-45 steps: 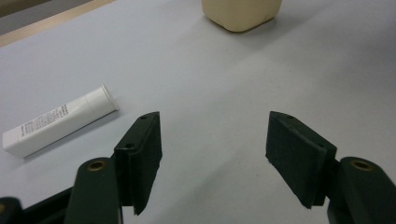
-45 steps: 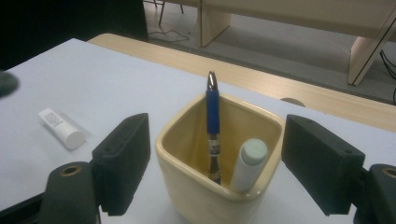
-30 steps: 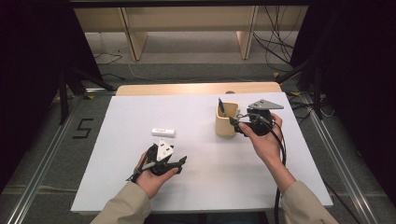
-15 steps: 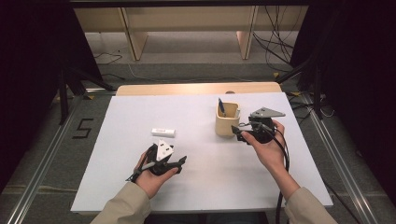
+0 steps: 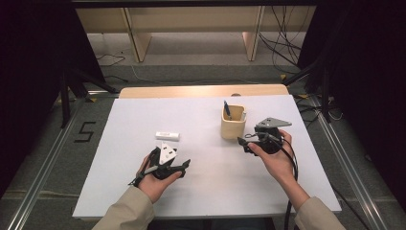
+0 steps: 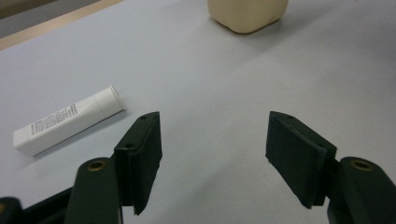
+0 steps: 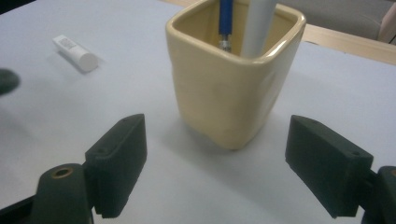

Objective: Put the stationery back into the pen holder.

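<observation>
A cream square cup (image 5: 233,123) stands right of the table's middle, holding a blue pen (image 5: 226,109) and a white stick. Just right of it, my right gripper (image 5: 245,141) points at the cup with its jaws open. In the right gripper view the cup (image 7: 233,93) stands just ahead of the open right gripper (image 7: 219,154), untouched, with the pen (image 7: 226,18) inside. A white tube (image 5: 168,136) lies left of centre. My left gripper (image 5: 171,157) rests below it, open and empty. In the left gripper view the tube (image 6: 70,120) lies ahead left of the left gripper (image 6: 212,140), and the cup (image 6: 247,14) is far ahead.
The white table (image 5: 143,110) has a wooden strip (image 5: 201,91) along its far edge. Shelving legs and cables stand on the floor beyond it. A cable (image 5: 292,177) trails from the right gripper along the person's forearm.
The right gripper has come down and drawn slightly toward the person, now low beside the cup. The left gripper has stayed put, and the tube and cup have not moved.
</observation>
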A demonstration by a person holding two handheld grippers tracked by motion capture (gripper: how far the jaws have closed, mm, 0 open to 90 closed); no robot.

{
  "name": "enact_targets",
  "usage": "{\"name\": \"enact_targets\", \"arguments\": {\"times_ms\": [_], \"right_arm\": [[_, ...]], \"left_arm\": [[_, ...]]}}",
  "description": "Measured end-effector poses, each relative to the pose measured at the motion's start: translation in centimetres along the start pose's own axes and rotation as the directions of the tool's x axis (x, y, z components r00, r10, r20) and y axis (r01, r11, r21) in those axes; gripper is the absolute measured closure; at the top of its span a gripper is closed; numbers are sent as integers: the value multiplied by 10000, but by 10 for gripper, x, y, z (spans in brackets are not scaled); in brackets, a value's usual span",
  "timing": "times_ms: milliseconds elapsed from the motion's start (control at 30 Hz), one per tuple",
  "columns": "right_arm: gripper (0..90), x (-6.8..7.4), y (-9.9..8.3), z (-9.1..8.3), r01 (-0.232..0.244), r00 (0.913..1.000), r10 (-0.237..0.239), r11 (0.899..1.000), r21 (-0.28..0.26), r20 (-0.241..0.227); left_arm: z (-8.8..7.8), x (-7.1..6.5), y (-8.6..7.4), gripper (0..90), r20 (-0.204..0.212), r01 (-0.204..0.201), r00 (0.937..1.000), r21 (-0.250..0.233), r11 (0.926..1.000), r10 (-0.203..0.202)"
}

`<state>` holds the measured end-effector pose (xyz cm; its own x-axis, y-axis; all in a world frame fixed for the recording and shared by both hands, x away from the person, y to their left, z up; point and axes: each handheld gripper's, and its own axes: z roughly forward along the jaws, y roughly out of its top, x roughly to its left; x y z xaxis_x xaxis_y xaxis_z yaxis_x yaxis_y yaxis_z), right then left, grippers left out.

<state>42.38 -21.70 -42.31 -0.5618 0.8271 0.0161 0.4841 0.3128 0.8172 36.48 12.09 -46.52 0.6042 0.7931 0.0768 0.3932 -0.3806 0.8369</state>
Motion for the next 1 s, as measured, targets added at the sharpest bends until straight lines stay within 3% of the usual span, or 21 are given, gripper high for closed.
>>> {"name": "enact_targets", "arguments": {"times_ms": [267,433,567,667,833,900,933,1000], "right_arm": [[218,6,-13,-1,238,9992,-228,9993,295,-335],[218,9,-22,-6,369,9980,-349,9985,394,-519],[219,10,-30,-8,348,9978,-320,9982,495,-575],[219,10,-34,-10,330,9980,-301,9980,531,-549],[219,11,-38,-12,299,9982,-267,9978,588,-540],[219,11,-39,-12,314,9981,-278,9973,658,-544],[219,11,-40,-11,303,9982,-268,9973,666,-536],[219,11,-41,-11,293,9982,-255,9971,709,-537]], "left_arm": [[-3,10,3,355,-200,-280,9994,-20,9996,279],[-1,25,7,357,-263,-506,9983,209,9985,511],[0,43,10,374,-449,-876,9949,498,9949,899],[3,56,11,414,-523,-1357,9887,899,9867,1407],[12,72,18,446,-269,-2536,9649,1620,9537,2611],[18,76,22,454,-45,-3134,9474,1871,9310,3199],[21,79,24,456,7,-3498,9341,2031,9145,3571],[26,83,26,456,178,-3974,9141,2380,8862,4051]]}}
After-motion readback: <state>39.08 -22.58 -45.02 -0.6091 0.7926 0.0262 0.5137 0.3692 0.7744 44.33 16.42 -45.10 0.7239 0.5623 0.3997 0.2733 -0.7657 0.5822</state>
